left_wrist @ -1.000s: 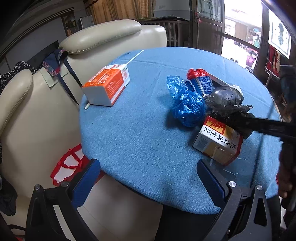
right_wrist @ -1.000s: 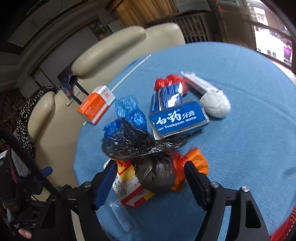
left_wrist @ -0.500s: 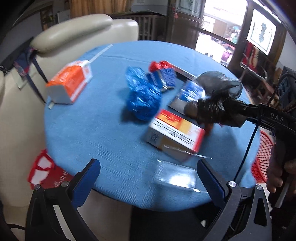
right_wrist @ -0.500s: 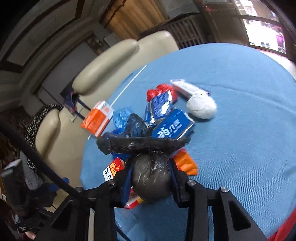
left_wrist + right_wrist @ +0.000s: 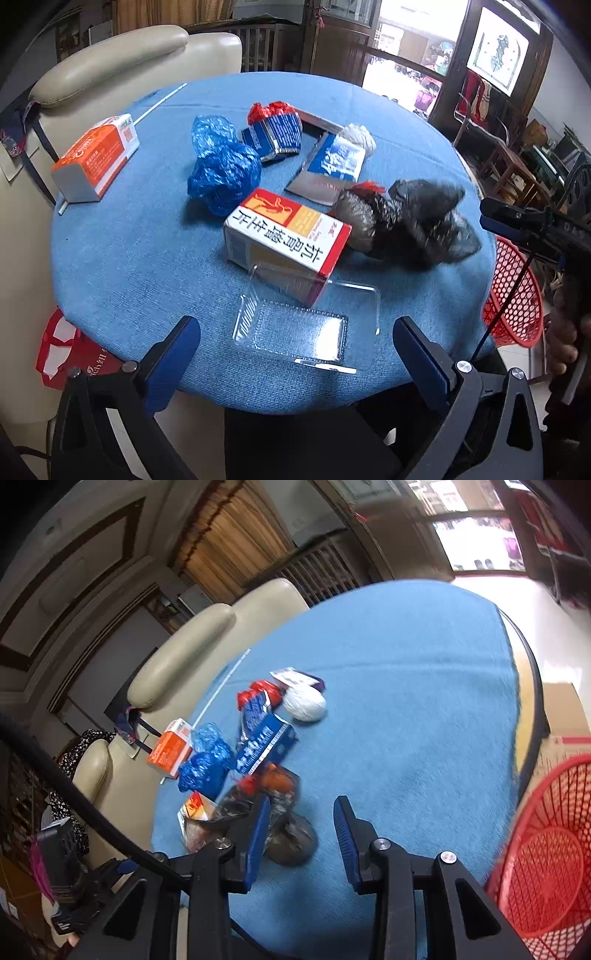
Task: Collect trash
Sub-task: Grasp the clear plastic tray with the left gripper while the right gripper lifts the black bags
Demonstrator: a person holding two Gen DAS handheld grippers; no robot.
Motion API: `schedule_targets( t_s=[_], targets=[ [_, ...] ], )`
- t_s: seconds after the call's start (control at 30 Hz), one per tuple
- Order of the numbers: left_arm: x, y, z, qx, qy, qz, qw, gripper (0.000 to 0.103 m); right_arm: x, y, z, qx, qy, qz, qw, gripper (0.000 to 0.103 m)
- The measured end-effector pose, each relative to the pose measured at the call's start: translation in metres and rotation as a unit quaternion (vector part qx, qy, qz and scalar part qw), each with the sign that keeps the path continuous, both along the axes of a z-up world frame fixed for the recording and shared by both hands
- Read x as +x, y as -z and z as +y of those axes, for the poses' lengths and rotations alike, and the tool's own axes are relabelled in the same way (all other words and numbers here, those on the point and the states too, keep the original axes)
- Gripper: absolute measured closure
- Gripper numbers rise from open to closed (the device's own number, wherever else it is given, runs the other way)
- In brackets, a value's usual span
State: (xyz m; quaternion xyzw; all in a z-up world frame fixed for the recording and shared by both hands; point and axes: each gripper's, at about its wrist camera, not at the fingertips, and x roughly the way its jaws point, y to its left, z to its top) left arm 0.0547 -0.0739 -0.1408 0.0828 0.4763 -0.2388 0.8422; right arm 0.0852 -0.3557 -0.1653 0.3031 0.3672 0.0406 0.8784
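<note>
Resting beside right hand-held gripper [image 5: 301, 830]: black trash bag [image 5: 291, 843].

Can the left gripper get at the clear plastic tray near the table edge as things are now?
Probably yes. The left gripper has its jaws wide open, and the clear tray lies just ahead of them, its near side uncovered. Only the red and white box overlaps its far edge.
</note>
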Motion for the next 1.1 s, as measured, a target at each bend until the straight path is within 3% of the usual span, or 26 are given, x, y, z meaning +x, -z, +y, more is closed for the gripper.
schedule_targets(
  t_s=[0.07,0.1,0.17,0.4,0.47,0.53,0.6,0.77,0.9,1.1],
  targets=[
    [-0.003,0.002,-0.001,0.007,0.007,-0.01,0.9999,0.0,0.0,0.006,-0.004,0.019,-0.001,0.005,1.0,0.058],
    [-0.003,0.003,-0.001,0.008,0.01,-0.014,0.9998,0.0,0.001,0.008,-0.003,0.028,-0.002,0.01,1.0,0.041],
    [-0.004,0.004,0.002,0.003,0.015,-0.018,0.9997,0.004,-0.001,0.011,-0.003,0.043,-0.002,0.005,0.999,0.026],
    [0.005,0.016,0.006,-0.009,0.031,0.008,0.9995,0.045,0.016,0.021,0.016,0.0,-0.029,0.012,1.0,0.026],
    [0.007,0.022,0.01,-0.017,0.028,0.022,0.9992,0.053,0.029,0.026,0.026,-0.017,-0.043,0.023,0.999,0.026],
    [0.009,0.025,0.014,-0.023,0.024,0.031,0.999,0.06,0.042,0.033,0.036,-0.031,-0.055,0.037,0.997,0.027],
    [0.011,0.026,0.018,-0.028,0.021,0.038,0.9986,0.073,0.051,0.041,0.043,-0.026,-0.072,0.048,0.996,0.045],
    [0.014,0.029,0.024,-0.036,0.014,0.046,0.9982,0.075,0.048,0.037,0.056,-0.054,-0.081,0.037,0.995,0.063],
    [0.012,0.029,0.022,-0.03,0.013,0.036,0.9988,0.085,0.035,0.028,0.048,-0.055,-0.069,0.02,0.996,0.069],
    [0.013,0.025,0.022,-0.039,0.002,0.029,0.9988,0.088,0.013,0.017,0.028,-0.048,-0.038,0.006,0.998,0.071]
  ],
)
